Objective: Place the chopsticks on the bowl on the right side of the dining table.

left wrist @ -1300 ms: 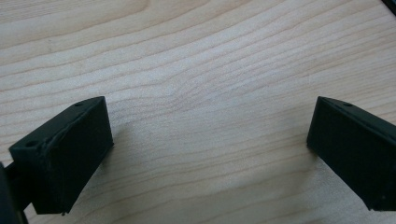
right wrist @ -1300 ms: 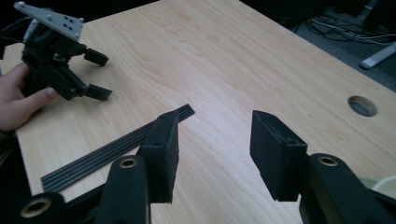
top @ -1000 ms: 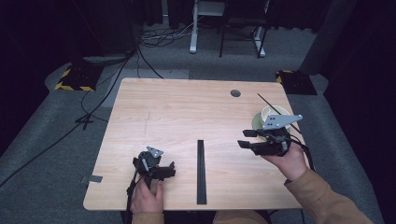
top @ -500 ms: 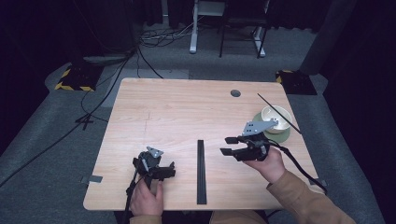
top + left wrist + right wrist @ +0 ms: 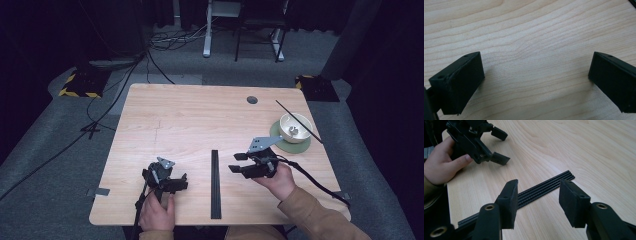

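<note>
The right tongs (image 5: 238, 163) are held released above the counter (image 5: 190, 120), pointed at the black strip bundle (image 5: 215, 182) laid between the hands. The left tongs (image 5: 181, 182) are rested released near the front edge. A cream bowl (image 5: 295, 127) is set on a green plate (image 5: 280, 142), well apart.

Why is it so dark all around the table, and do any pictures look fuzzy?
In the high view, light falls on the pale wooden table while the room around stays dim; in the left gripper view, the black jaws look soft and cast faint shadows; in the right gripper view, the black ribbed strip looks sharp.
</note>
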Demonstrator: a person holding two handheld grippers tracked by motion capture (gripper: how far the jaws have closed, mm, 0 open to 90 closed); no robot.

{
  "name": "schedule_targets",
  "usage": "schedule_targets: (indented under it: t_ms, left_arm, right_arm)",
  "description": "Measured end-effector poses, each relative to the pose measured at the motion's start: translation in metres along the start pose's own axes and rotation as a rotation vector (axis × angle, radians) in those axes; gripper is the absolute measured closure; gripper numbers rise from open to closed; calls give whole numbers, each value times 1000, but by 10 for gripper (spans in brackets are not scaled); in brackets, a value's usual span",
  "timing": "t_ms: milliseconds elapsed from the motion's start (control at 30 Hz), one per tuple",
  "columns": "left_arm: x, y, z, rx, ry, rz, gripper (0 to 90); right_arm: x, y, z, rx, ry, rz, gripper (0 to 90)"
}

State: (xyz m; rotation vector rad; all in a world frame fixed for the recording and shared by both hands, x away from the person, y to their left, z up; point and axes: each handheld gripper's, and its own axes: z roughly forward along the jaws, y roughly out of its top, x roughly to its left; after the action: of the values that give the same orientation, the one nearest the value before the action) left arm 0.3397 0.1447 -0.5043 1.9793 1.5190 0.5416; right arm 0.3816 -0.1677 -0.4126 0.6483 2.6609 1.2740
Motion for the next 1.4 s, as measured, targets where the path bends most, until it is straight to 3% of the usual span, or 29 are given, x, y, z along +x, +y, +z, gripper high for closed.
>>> schedule_targets:
  t_ms: [300, 567, 633, 733, 867, 1100, 1233, 1333, 1400]
  left_arm:
    - [0, 0, 0, 0, -1, 0, 4]
    - [0, 0, 0, 0, 0, 0, 4]
    - [0, 0, 0, -1, -2, 0, 4]
    - [0, 0, 0, 0, -1, 0, 4]
    - [0, 0, 0, 0, 0, 0, 4]
    - [0, 0, 0, -1, -3, 0, 4]
    - [0, 0, 0, 0, 0, 0, 4]
    - [0, 0, 0, 0, 0, 0, 4]
    - [0, 0, 0, 1, -3, -1, 4]
  right_arm:
    - [6, -12, 27, 10, -49, 20, 464]
    - [10, -22, 47, 38, -59, 36, 440]
    - [11, -25, 53, 36, -68, 59, 428]
    - [14, -30, 60, 35, -95, 58, 412]
    - [16, -35, 66, 48, -103, 24, 404]
    - [21, -40, 72, 66, -115, 10, 393]
    - [24, -42, 74, 70, -110, 24, 391]
    - [23, -43, 75, 72, -112, -2, 388]
    - [25, -43, 75, 75, -107, 18, 384]
